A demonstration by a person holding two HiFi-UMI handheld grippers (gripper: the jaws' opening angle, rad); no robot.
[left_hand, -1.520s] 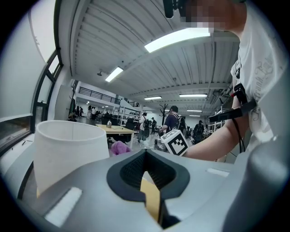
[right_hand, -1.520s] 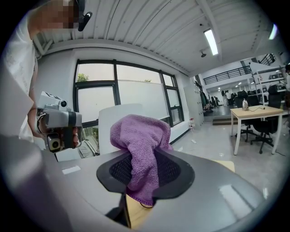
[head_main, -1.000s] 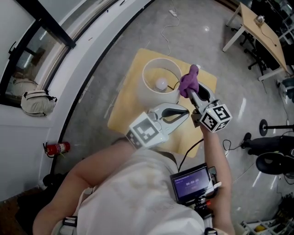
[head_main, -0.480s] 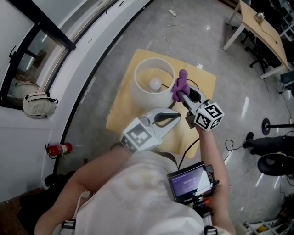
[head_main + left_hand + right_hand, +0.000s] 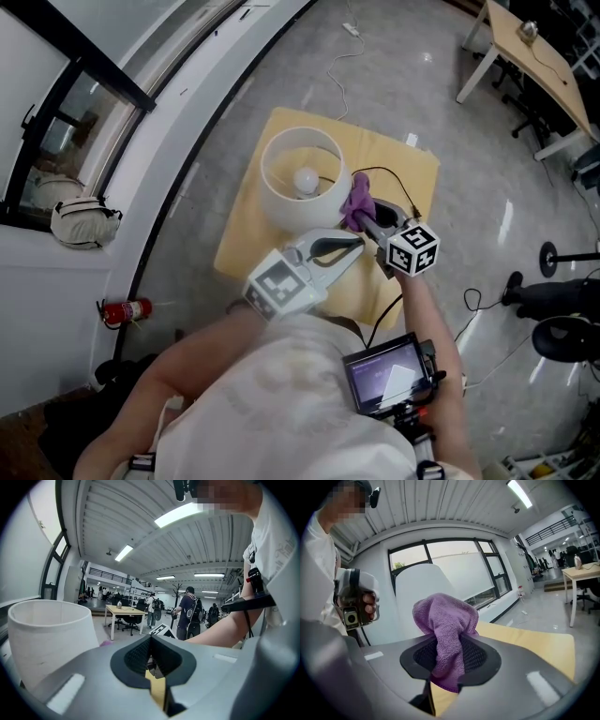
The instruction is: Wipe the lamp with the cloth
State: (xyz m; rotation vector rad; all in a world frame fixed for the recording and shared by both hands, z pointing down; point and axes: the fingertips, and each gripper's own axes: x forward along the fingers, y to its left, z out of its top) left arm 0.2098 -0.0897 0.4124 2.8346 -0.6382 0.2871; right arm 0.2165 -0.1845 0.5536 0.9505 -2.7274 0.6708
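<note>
The lamp's white shade [image 5: 286,202] stands on a small yellow table [image 5: 412,183], with its bulb [image 5: 307,178] showing inside. My right gripper [image 5: 366,216] is shut on a bunched purple cloth [image 5: 356,197]. The cloth sits against the shade's right outer side, below the rim. In the right gripper view the cloth [image 5: 446,620] bulges out of the jaws of the right gripper [image 5: 449,656], in front of the shade [image 5: 417,597]. My left gripper [image 5: 352,246] is shut and holds nothing, just in front of the shade. In the left gripper view its tips [image 5: 150,644] meet beside the shade [image 5: 49,639].
A black cord [image 5: 389,180] lies on the table behind the cloth. On the floor are a white cable [image 5: 342,66], a red fire extinguisher [image 5: 122,307] and a bag [image 5: 84,223] by the curved wall. A wooden desk [image 5: 534,56] stands far right. A screen [image 5: 389,373] hangs at the person's chest.
The right gripper has come down with the cloth, from above the shade's rim to its right outer side. The left gripper has sunk slightly and stays shut.
</note>
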